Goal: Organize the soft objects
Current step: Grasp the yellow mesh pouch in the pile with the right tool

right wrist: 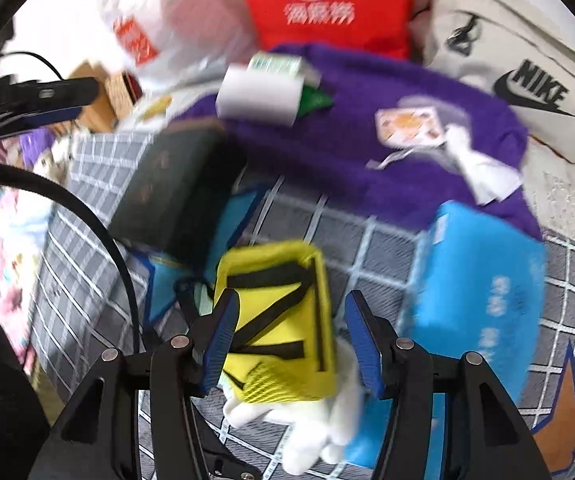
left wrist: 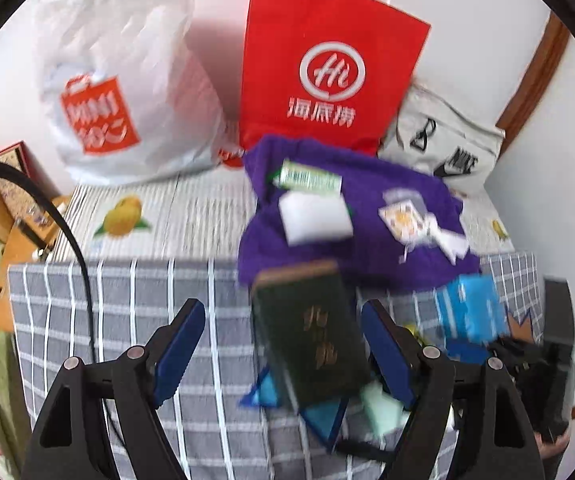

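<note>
Soft items crowd the checked grey blanket (right wrist: 327, 216): a purple towel (right wrist: 327, 152) at upper centre, a blue pack (right wrist: 475, 280) at right. Right gripper (right wrist: 291, 336), jaws spread, hangs over a yellow pouch (right wrist: 279, 312) and white glove (right wrist: 319, 428) without pinching. Left gripper (left wrist: 283, 348) stands wide over a dark green box (left wrist: 311, 336), empty.

A red paper bag (left wrist: 327, 68) is standing against the wall, with a white plastic shopping bag (left wrist: 127, 92) sitting just beside it. A dark green box (left wrist: 311, 328) is lying on the grey checked cover (left wrist: 127, 320). A black cable (left wrist: 67, 240) is curving across.
</note>
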